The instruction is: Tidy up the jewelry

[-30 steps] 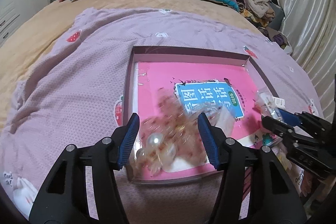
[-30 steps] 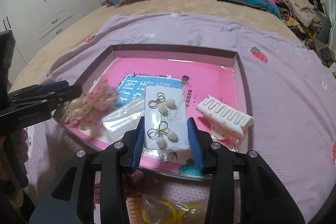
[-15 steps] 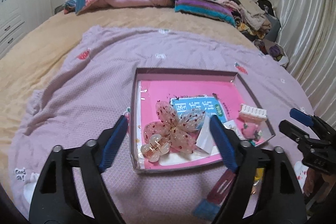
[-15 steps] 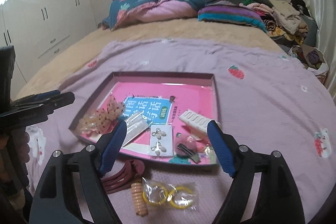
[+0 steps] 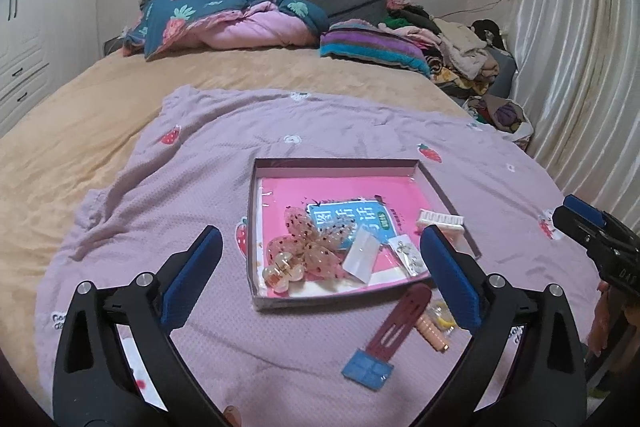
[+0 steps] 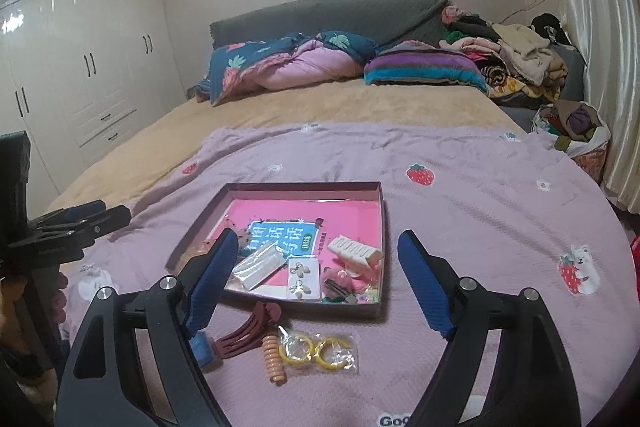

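it was a home bedroom: a wide bed [image 6: 320,115] with a grey headboard [image 6: 320,15], a rumpled quilt [image 6: 288,67], piled clothes [image 6: 516,63], white wardrobes [image 6: 88,67] and pale curtains [image 5: 580,67].

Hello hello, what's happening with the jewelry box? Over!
Left tool and right tool opening, both empty. Earring card and bow clip in box. Yellow hoops bag outside, nothing blocking.
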The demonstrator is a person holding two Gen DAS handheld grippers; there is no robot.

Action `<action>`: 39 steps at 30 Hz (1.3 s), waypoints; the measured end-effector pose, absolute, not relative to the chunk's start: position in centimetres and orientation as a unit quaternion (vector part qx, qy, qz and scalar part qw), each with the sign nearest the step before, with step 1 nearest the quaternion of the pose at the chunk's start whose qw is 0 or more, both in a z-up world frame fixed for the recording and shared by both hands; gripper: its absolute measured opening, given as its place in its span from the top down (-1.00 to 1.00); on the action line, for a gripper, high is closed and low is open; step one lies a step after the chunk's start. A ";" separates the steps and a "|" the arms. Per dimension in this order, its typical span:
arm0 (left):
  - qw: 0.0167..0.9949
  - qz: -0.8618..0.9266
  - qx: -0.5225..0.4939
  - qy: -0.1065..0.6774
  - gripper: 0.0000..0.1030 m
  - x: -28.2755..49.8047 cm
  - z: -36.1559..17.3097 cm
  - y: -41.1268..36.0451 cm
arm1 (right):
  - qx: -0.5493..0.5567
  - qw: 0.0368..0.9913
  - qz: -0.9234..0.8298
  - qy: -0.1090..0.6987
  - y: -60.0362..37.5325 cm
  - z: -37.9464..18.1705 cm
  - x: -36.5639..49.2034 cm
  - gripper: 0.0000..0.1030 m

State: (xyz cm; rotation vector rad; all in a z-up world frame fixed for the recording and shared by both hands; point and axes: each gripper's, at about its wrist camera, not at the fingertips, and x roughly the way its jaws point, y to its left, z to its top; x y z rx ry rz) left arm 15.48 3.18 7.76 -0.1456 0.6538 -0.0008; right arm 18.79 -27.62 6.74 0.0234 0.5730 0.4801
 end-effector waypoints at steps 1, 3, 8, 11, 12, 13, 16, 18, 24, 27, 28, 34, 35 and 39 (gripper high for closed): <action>0.945 -0.002 -0.070 0.320 -0.80 15.1 7.8 3.0 | 0.010 0.931 0.236 0.279 -27.7 6.8 18.5 -0.57; 0.945 -0.005 -0.067 0.321 -0.80 14.6 7.8 2.6 | 0.006 0.930 0.238 0.279 -27.8 6.9 17.7 -0.57; 0.943 -0.009 -0.056 0.327 -0.80 13.6 7.2 1.9 | 0.001 0.928 0.242 0.284 -27.9 6.4 16.2 -0.57; 0.941 -0.011 -0.053 0.334 -0.80 12.9 6.5 1.5 | -0.005 0.925 0.244 0.290 -27.9 5.9 15.5 -0.57; 0.940 -0.011 -0.051 0.337 -0.80 12.6 6.2 1.4 | -0.008 0.924 0.245 0.293 -27.9 5.6 15.1 -0.57; 0.940 -0.011 -0.051 0.338 -0.80 12.5 6.0 1.4 | -0.010 0.923 0.246 0.296 -27.9 5.3 14.9 -0.57; 0.936 -0.013 -0.049 0.347 -0.80 11.9 5.2 1.2 | -0.018 0.919 0.249 0.305 -27.8 4.5 14.1 -0.57; 0.934 -0.012 -0.045 0.353 -0.80 11.6 4.7 1.0 | -0.021 0.916 0.252 0.312 -27.8 3.9 13.8 -0.57; 0.929 -0.010 -0.041 0.367 -0.80 10.5 3.4 0.9 | -0.022 0.908 0.256 0.332 -27.9 2.3 12.7 -0.57; 0.927 -0.007 -0.038 0.372 -0.80 9.9 2.9 0.9 | -0.025 0.905 0.255 0.338 -28.1 1.6 12.2 -0.57; 0.927 -0.007 -0.038 0.373 -0.80 9.8 2.7 1.0 | -0.026 0.905 0.255 0.340 -28.1 1.4 12.1 -0.57; 0.922 -0.004 -0.040 0.385 -0.80 8.9 1.6 1.1 | -0.033 0.899 0.257 0.352 -27.7 0.3 11.4 -0.57; 0.921 -0.003 -0.039 0.387 -0.80 8.8 1.4 1.1 | -0.034 0.899 0.258 0.353 -27.6 0.2 11.4 -0.57; 0.916 -0.004 -0.039 0.398 -0.80 8.5 0.4 1.0 | -0.039 0.895 0.259 0.361 -27.3 -0.5 11.3 -0.57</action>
